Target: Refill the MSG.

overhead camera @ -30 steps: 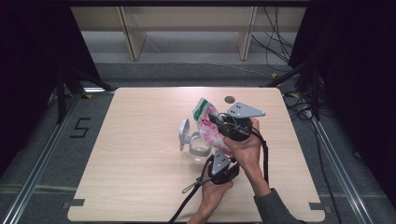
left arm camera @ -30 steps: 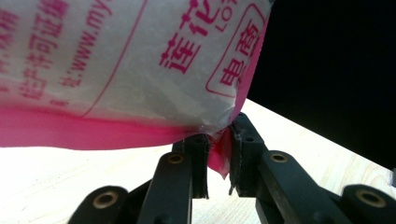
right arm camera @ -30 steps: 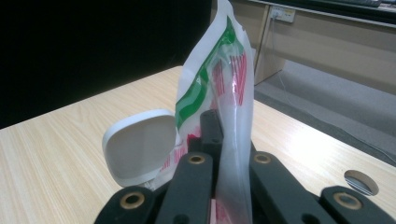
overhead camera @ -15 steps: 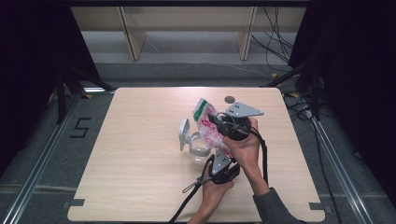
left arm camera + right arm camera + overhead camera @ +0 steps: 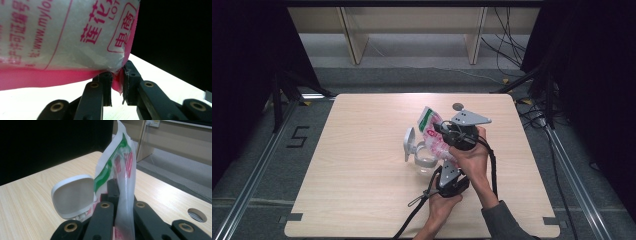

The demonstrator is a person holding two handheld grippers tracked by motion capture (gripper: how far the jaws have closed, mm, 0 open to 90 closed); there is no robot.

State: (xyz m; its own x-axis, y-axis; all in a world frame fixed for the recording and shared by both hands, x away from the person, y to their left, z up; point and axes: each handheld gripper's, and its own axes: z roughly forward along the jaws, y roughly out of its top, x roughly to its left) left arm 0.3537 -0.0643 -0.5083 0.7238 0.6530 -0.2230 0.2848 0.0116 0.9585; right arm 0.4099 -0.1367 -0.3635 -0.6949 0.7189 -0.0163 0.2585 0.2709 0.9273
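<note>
I have both grippers, left gripper (image 5: 116,83) and right gripper (image 5: 120,202), clamping the translucent red-printed plastic bag (image 5: 432,132) above the pale wooden table (image 5: 362,180); grey floor beyond.

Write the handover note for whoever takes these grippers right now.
Left gripper: shut on the bag's pink bottom corner.
Right gripper: shut on the bag near its green-striped top.
The bag is held up between both, tilted over the clear container, whose white lid is flipped open.
Done: bag gripped at both ends, container open.
Left: probably emptying the bag into the container; whether the bag is open, I cannot tell.
</note>
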